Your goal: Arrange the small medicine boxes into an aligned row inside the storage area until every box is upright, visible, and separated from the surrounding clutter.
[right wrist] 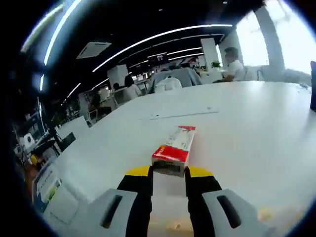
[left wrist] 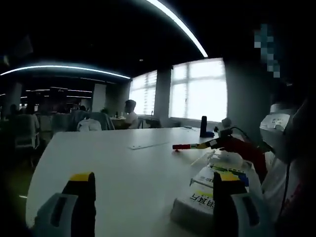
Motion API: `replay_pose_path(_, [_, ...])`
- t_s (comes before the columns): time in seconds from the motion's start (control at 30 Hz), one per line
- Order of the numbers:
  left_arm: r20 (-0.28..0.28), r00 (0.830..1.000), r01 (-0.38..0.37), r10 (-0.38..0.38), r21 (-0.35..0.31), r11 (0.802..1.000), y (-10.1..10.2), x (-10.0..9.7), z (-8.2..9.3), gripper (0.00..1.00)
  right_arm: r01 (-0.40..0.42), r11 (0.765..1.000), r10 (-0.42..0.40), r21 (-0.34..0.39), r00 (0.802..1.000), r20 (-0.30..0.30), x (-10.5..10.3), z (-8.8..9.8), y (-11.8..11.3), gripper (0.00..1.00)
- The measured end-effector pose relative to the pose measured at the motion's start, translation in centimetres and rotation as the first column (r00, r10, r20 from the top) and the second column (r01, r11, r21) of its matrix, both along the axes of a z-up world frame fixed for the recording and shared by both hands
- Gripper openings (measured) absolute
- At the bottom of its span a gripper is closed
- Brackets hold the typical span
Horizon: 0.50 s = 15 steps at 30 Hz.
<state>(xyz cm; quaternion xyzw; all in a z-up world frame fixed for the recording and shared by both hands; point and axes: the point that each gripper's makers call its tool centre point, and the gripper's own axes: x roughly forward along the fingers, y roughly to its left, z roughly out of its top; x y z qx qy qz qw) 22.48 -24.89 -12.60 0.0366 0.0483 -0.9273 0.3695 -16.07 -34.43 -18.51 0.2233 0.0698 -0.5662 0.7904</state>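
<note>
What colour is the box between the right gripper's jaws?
White with red ends, best in the right gripper view: box.

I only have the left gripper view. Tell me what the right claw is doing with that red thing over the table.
Observer: The right claw is shut on one short end of a red-and-white medicine box.
Operator: Give me the box's orientation.
Observer: It is held about level, with its long axis pointing straight away from the claw over the white table.
Operator: Report what sits beside that claw.
Observer: White printed packets lie near the table's edge, low on the left of the right gripper view.
</note>
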Motion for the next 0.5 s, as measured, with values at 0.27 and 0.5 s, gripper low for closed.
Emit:
replay_pose_path(0.27, [-0.009,1.000,0.002,-0.002,0.004,1.000,-0.2,-0.5,0.2,0.99,-0.034,0.999,0.037,-0.022,0.987,0.158,1.1,1.2,0.1,0.23])
replay_pose_path(0.5, [-0.010,1.000,0.025,-0.025,0.010,1.000,-0.1,-1.5,0.0,0.99,-0.094,0.995,0.104,-0.046,0.926,0.363,2.5,2.8,0.7,0.22])
